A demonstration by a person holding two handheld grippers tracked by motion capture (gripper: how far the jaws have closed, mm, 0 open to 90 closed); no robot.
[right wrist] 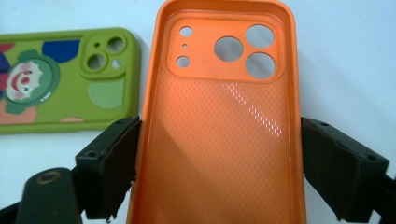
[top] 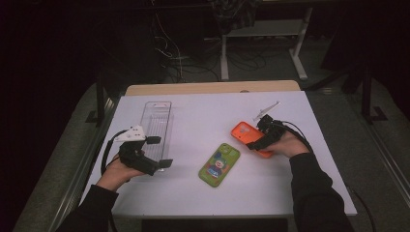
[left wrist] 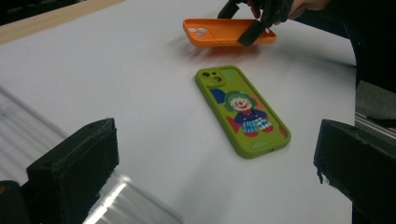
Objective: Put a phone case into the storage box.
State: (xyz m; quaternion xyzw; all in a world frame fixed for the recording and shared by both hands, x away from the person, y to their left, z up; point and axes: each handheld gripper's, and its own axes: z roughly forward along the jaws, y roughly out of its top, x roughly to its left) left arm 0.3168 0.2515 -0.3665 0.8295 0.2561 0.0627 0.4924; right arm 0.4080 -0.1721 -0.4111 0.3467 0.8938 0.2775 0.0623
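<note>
Between right gripper [right wrist: 219,163] jaws: orange case [right wrist: 219,130], clamped, lower end cut off; left gripper [left wrist: 215,172] wide.

This looks like a lab or test room, kept dark apart from the lit work surface. A white table [top: 290,188] stands on a grey floor [top: 348,130], loose cables [top: 169,53] trail across it behind, and the white legs of an adjustable desk [top: 300,48] rise farther back.
</note>
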